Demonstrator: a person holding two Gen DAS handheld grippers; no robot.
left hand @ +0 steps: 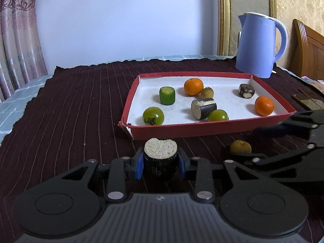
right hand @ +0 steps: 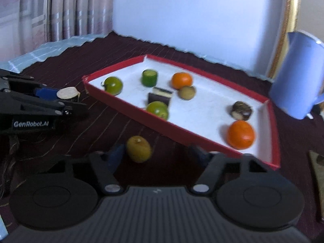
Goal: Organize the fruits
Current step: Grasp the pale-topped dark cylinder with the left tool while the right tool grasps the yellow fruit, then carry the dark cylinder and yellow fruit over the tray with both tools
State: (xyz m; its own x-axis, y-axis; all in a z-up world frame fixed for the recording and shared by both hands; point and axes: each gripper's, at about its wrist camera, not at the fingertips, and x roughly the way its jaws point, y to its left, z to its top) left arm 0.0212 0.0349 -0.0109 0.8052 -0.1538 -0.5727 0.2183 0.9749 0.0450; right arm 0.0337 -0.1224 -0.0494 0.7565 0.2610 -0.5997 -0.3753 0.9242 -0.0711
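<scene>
Nearest to me, my left tongs (left hand: 161, 163) are closed on a dark stub of sugarcane (left hand: 160, 158), its pale cut face turned up between the blue pads and its foot apparently on the cloth of the worktop (left hand: 70, 105). Just ahead of it lies the near wall of the red tray (left hand: 202, 130), and that low wall is the one edge I must lift the piece over. My right tongs (right hand: 156, 155) are spread wide and hold nothing; a brownish kiwi-like fruit (right hand: 139, 148) sits on the cloth between the pads, close to the left one and apart from the right. I judge the job mostly done: inside the tray are already two oranges (left hand: 193, 86), two green tomatoes (left hand: 153, 115), a green cut cylinder (left hand: 167, 95), another dark cane piece (left hand: 203, 108), a small brown fruit (left hand: 207, 92) and a dark mottled lump (left hand: 246, 90). Only my cane stub and the brown fruit appear to be left outside. The tray floor has bare room just beyond its near-left corner and through its middle right, so both should drop in without nudging anything. To the left of my left tongs the cloth is bare. The blue kettle (left hand: 261, 44) stands beyond the tray's far right corner, well apart from either route, though my two tongs work close together here.
</scene>
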